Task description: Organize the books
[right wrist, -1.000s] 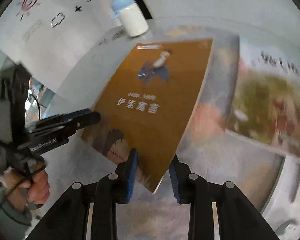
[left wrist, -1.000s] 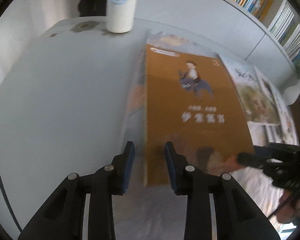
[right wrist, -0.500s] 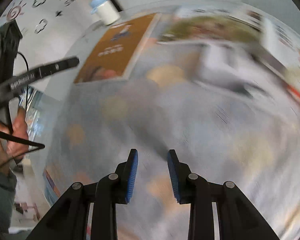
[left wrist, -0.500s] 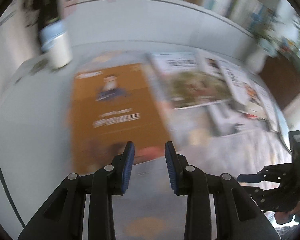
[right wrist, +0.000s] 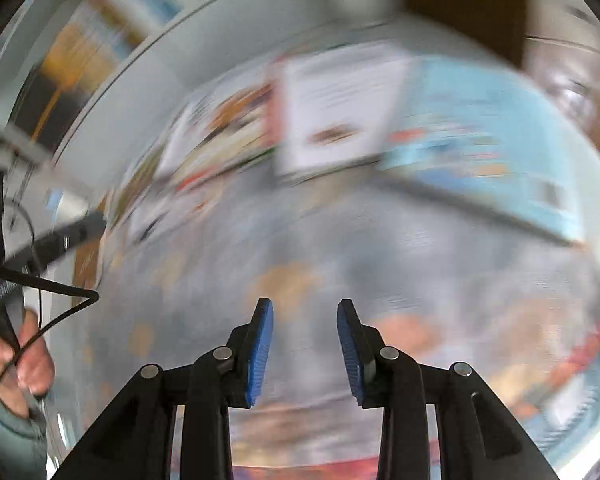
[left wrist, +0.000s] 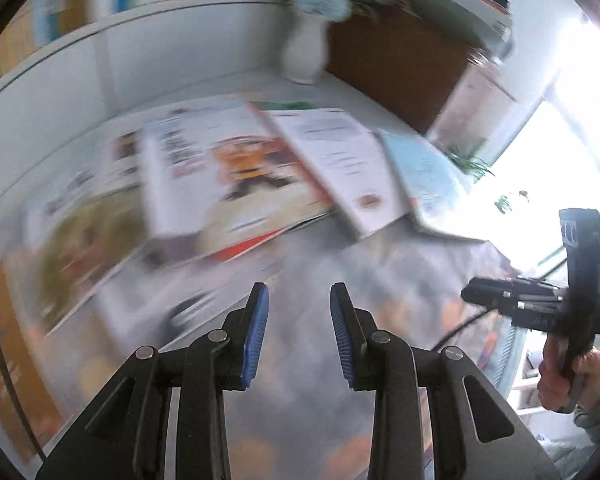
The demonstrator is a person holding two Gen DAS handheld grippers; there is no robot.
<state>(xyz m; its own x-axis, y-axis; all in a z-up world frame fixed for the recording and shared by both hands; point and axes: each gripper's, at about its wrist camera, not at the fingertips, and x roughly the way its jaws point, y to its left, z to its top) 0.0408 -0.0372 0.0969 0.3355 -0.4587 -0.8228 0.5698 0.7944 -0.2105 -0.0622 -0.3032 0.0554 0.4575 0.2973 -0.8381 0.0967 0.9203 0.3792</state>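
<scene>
Books (left wrist: 236, 184) fanned flat across frame centre, overlapping, covers blurred; pale-blue book (right wrist: 480, 136) rightmost. Left gripper (left wrist: 299, 332) angled down over bare patterned tabletop (left wrist: 324, 400), jaws parted, empty. Right gripper (right wrist: 305, 344) likewise, jaws just opened further, nothing between. White vase (left wrist: 304, 52) in left view only.

Both wrist cameras look steeply down over the table (left wrist: 308, 380) from close above; both take in the same overlapping books (left wrist: 236, 176) (right wrist: 340, 104).

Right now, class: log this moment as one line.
left tool: open, empty | right tool: just opened wider, empty | books: overlapping row on table | view: blurred
</scene>
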